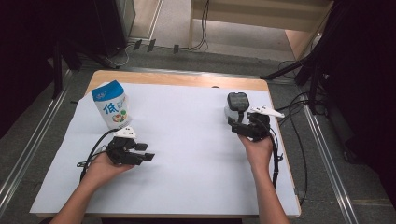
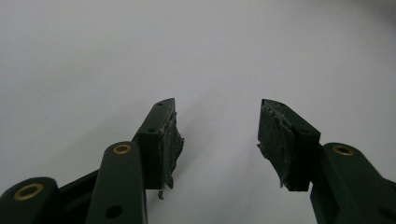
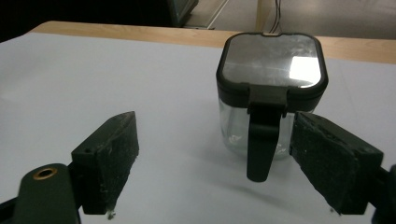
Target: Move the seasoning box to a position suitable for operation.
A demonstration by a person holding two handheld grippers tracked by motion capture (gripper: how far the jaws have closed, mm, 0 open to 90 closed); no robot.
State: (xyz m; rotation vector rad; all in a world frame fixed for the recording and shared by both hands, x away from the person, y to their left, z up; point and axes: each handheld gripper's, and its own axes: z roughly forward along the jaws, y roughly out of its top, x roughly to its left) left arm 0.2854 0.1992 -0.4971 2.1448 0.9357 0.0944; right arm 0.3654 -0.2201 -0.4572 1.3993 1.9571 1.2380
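A small clear glass jar (image 3: 243,128) with a black square lid (image 3: 273,60) and a black clasp hanging down its front stands on the white sheet at the far right (image 1: 237,106). My right gripper (image 1: 239,127) sits just in front of it, open. Its jaws (image 3: 212,156) are spread wide, and the jar stands just beyond the right-hand jaw, untouched. A blue and white pouch (image 1: 111,103) with printed characters stands upright at the far left. Near it my left gripper (image 1: 145,152) lies low over the sheet, pointing right. It is open (image 2: 217,135) with nothing between its pads.
A white sheet (image 1: 187,154) covers most of the wooden table (image 1: 177,80). Black cables trail from both grippers, one over the table's right edge (image 1: 276,163). Dark stands and floor cables surround the table.
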